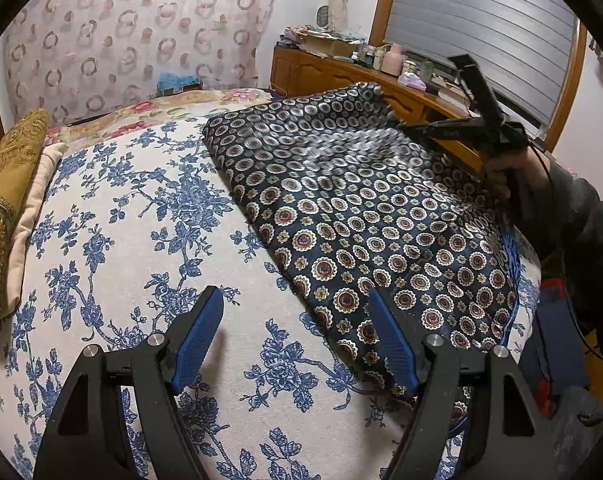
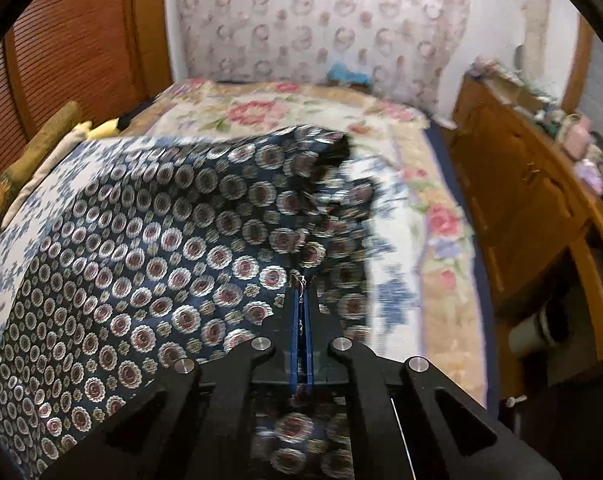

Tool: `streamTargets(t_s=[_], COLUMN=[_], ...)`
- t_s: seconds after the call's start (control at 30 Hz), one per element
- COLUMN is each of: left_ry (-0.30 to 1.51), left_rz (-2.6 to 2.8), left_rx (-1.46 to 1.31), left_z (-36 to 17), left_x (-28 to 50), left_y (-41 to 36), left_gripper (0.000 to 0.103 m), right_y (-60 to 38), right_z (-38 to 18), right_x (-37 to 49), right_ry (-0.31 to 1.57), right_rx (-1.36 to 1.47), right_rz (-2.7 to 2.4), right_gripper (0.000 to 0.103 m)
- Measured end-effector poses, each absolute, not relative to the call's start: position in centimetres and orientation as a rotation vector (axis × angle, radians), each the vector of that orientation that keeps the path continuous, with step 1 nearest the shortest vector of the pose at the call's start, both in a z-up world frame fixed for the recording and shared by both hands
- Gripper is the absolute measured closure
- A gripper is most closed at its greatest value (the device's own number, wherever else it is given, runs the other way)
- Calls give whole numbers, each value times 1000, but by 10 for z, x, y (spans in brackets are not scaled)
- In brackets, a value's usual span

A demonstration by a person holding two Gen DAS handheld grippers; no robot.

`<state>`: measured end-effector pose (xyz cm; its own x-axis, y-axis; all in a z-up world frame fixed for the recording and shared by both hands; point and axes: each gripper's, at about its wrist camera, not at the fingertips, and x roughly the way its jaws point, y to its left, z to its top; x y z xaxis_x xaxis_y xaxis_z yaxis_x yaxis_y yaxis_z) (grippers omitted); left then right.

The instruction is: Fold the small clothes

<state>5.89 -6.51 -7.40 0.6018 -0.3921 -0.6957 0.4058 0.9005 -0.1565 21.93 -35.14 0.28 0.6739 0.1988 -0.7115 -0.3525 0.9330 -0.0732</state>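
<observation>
Bed point(image 1: 121, 208): your blue-flowered white cover fills both views; its far end carries a rose-patterned spread.
Garment point(image 1: 361, 220): the dark medallion-print cloth lies on the bed's right half, its far right corner lifted and smeared by blur.
Hidden: in the right wrist view that raised edge is too blurred to trace.
Right claw point(image 2: 301, 292): pinched on the garment's edge, your hand point(image 1: 501, 176) around its handle above the cloth.
Left claw point(image 1: 297, 312): spread wide, holding nothing, over the cover beside the garment's near edge.
</observation>
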Motion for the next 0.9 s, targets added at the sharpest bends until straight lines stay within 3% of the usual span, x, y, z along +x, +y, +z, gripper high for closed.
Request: streamTargets(t_s=[0.27,0.43,0.53,0.6,0.7,0.9], left_ry=[816,827,839,853,865,888], left_rz=[-490,-498,-501,-510,-504,-535], left_rx=[29,44,42,30,36,28], left_z=[-77,-80,-83,-84,-87,-88], left_x=[58,55,54,54,53,47], left_y=[-75,-81,-83,-85,-86,-89], left_gripper=[27,27,27,27,27,29], right_y=[-381,-380,-370,-368,-373,-385], right_z=[5,5,3,0,-8,-16], right_x=[199,169,138,114,80,37], right_ry=[786,771,753,740,745,750], right_rx=[-179,-167,-169,-178,-170,-140], right_rz=[215,218,255,271,282,282], right_gripper=[101,95,83,66,53,53])
